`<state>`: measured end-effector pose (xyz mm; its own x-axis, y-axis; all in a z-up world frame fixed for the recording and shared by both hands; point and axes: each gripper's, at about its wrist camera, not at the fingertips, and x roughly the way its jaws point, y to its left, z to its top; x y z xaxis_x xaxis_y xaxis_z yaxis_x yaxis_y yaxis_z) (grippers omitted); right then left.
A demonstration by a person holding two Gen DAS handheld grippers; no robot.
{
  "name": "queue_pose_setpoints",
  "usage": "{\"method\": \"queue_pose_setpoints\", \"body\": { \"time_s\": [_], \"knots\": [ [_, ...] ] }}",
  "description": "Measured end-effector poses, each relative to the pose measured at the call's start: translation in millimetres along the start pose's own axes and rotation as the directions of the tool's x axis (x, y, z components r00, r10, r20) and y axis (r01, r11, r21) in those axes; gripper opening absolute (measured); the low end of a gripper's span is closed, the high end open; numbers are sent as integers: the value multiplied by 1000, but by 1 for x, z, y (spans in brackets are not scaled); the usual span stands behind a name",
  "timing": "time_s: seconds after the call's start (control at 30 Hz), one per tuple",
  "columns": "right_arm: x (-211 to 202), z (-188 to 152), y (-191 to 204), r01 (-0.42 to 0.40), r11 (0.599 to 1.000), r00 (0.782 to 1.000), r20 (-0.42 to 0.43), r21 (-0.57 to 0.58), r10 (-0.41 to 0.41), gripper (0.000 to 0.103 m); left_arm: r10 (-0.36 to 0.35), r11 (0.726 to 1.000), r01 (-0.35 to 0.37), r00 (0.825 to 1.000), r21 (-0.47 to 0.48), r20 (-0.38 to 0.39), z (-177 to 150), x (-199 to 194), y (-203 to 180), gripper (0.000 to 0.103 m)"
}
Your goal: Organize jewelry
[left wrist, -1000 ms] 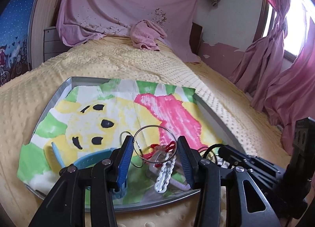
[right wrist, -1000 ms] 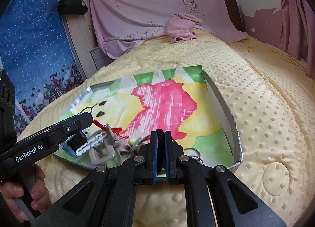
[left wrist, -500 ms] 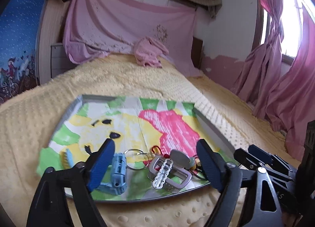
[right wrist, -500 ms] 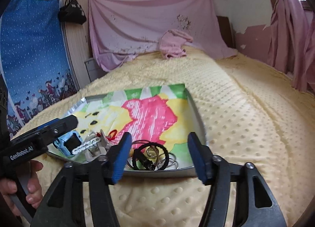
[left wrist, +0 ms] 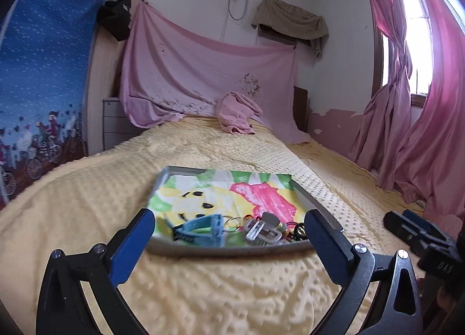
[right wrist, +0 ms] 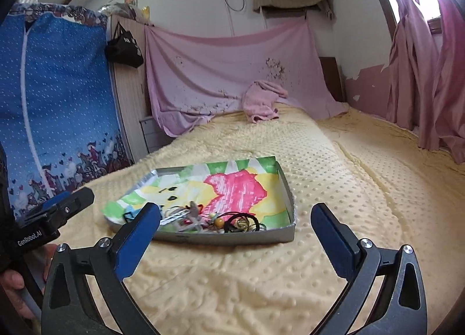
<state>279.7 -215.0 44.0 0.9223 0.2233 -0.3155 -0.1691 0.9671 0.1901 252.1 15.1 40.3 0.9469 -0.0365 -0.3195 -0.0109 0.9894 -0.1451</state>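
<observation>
A grey tray (left wrist: 319,206) lined with a bright cartoon cloth lies on the yellow bed; it also shows in the right wrist view (right wrist: 286,186). Jewelry is piled at its near edge: a blue watch strap (left wrist: 203,226), a silver clasp (left wrist: 263,233), a key ring (left wrist: 231,221), black hair ties (right wrist: 242,221) and beads (right wrist: 218,221). My left gripper (left wrist: 229,236) is wide open and empty, held back from the tray's near edge. My right gripper (right wrist: 235,226) is wide open and empty, also pulled back from the tray.
The tray sits on a dotted yellow blanket (left wrist: 232,291). A pink towel (left wrist: 237,114) lies at the bed's head below a hung pink sheet. Pink curtains (left wrist: 421,131) hang at the right. A blue patterned wardrobe (right wrist: 58,108) stands at the left.
Both grippers have opened wide and pulled back and up from the tray. The key ring and the black hair ties now lie in the tray's near edge.
</observation>
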Motion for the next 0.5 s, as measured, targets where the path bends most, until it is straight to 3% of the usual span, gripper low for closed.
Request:
{"method": "queue_pose_setpoints", "body": {
  "time_s": [0.2, 0.5],
  "knots": [
    [-56, -3, 11, -15, 1000, 1000, 28, -7, 15, 102, 49, 999, -49, 999, 1, 14, -9, -54, 6, 103],
    [-124, -24, 30, -31, 999, 999, 32, -16, 32, 102, 60, 998, -61, 998, 21, 18, -25, -116, 10, 103]
  ]
}}
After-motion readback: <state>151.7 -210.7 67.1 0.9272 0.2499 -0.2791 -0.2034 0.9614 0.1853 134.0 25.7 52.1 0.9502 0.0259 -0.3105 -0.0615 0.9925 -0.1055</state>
